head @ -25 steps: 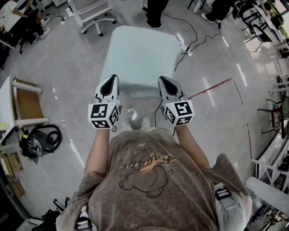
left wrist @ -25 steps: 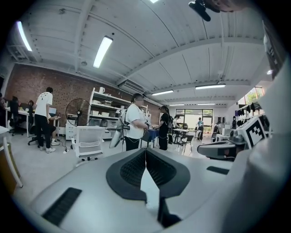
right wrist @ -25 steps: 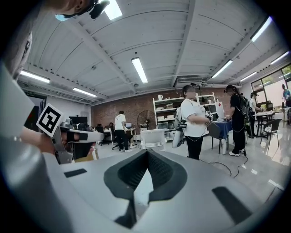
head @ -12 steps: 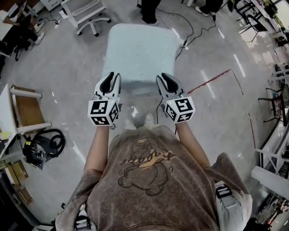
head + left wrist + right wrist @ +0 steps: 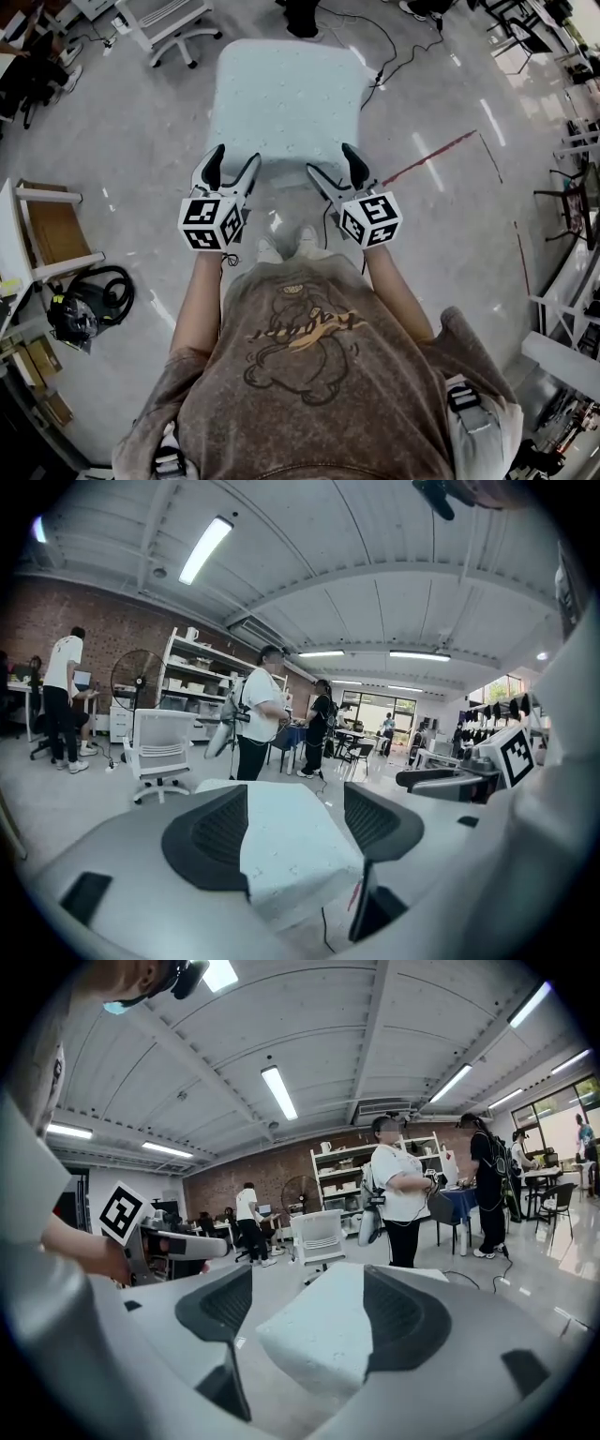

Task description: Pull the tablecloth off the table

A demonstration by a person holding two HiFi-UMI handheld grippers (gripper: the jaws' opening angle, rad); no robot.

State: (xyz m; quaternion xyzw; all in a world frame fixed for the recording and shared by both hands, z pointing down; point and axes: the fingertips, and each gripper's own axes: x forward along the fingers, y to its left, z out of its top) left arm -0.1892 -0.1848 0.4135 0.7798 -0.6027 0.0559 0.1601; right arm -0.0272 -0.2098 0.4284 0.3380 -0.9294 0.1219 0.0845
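Fingers [image 5: 215, 166] of the left gripper [image 5: 232, 169] and the right gripper [image 5: 335, 169] are opening, empty, by the near edge of the pale tablecloth [image 5: 286, 94] that covers the bench, so it seems best to seat each pair deep on the hanging hem, level, before pulling.

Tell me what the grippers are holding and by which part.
Nothing is held. The jaws of the left gripper and right gripper are opening; the tablecloth shows between each pair, ungripped.

Opening empty fingers [image 5: 220, 1309], tablecloth [image 5: 319, 1335] ahead
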